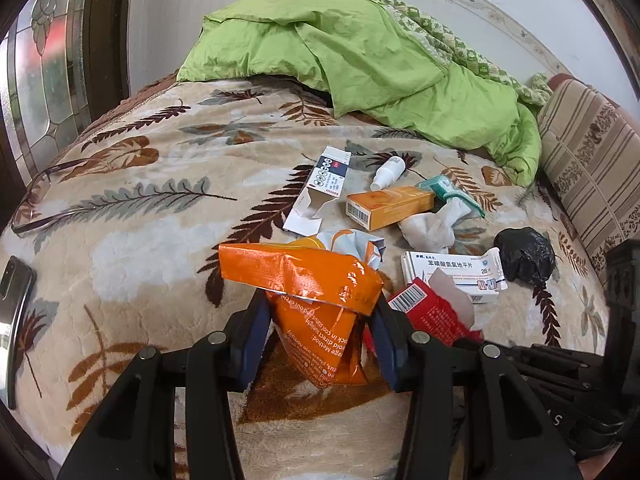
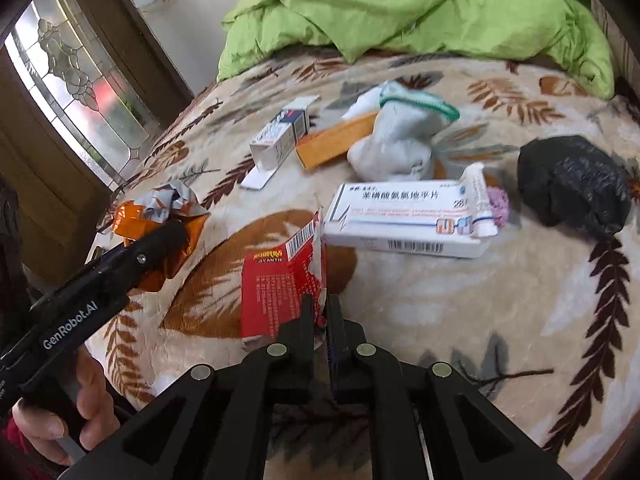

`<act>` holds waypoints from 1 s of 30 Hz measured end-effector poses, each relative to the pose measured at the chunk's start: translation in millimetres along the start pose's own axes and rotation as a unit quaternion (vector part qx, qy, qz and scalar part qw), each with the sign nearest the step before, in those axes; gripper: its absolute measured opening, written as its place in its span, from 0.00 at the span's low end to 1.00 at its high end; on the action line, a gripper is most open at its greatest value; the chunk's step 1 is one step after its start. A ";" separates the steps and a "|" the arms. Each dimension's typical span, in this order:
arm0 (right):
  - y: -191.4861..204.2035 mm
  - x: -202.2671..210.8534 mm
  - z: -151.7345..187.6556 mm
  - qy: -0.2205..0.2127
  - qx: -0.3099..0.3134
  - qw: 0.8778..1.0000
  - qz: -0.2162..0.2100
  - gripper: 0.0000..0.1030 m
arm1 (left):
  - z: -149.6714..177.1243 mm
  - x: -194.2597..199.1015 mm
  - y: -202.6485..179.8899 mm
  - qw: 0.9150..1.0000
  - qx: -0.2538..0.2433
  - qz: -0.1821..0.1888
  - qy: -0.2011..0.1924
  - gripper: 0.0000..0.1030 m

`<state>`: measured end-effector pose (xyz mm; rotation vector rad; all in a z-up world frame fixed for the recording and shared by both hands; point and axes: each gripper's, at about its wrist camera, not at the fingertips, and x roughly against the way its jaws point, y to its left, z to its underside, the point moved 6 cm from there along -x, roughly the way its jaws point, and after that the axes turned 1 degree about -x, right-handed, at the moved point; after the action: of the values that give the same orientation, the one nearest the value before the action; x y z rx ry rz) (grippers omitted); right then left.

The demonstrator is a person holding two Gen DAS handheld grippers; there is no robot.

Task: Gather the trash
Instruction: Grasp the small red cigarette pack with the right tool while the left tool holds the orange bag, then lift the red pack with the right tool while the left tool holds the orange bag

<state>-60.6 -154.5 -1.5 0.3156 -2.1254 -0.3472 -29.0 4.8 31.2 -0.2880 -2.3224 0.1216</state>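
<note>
My left gripper (image 1: 320, 332) is shut on a crumpled orange foil packet (image 1: 308, 284), also in the right wrist view (image 2: 160, 236). My right gripper (image 2: 320, 312) is shut on the edge of a torn red box (image 2: 280, 280), seen at the left gripper's right (image 1: 432, 312). On the leaf-patterned blanket (image 1: 140, 248) lie a white pill box (image 2: 400, 216), an orange box (image 1: 388, 206), an open white carton (image 1: 320, 184), a small white bottle (image 1: 388, 172), a grey sock (image 2: 396, 140), a small tube (image 2: 478, 200) and a black bag (image 2: 572, 188).
A green quilt (image 1: 360, 52) is heaped at the far side of the bed. A striped cushion (image 1: 592, 168) lies at the right. A phone (image 1: 12, 320) and glasses (image 1: 44, 200) lie on the left. A glass-paned door (image 2: 72, 80) stands at left.
</note>
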 end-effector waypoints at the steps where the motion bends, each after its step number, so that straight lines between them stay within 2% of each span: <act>1: -1.6 -3.0 0.6 0.007 -0.005 1.000 -0.006 0.07 | -0.3 -0.4 1.3 1.000 0.002 0.000 0.001 0.45; 4: -2.4 -7.8 0.0 0.012 -0.013 1.000 -0.016 0.12 | 0.3 -0.4 2.0 1.000 0.003 0.001 0.001 0.45; 6: -0.8 -10.8 0.2 0.015 -0.013 1.000 -0.018 0.22 | 0.1 -0.5 2.2 1.000 0.002 0.000 0.001 0.45; 14: -0.1 -22.7 -4.9 0.022 -0.019 0.999 -0.024 0.23 | 0.2 -0.5 1.8 1.000 0.002 0.000 0.000 0.45; 17: 1.2 -26.8 -4.9 0.026 -0.013 0.999 -0.018 0.06 | -0.4 0.6 2.6 1.000 0.001 -0.001 -0.003 0.45; 23: 5.9 3.2 -11.7 -0.048 0.011 0.999 0.008 0.03 | -1.6 2.1 -2.3 1.000 -0.008 -0.005 -0.010 0.45; 30: 1.4 48.3 -13.6 -0.132 0.018 0.990 0.052 0.03 | -1.6 11.8 -17.6 0.998 -0.049 -0.024 -0.038 0.45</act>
<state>-75.2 -172.0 43.3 0.1857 -2.4004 -0.3021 -38.8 -9.4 43.7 -0.2797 -2.4128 -0.0045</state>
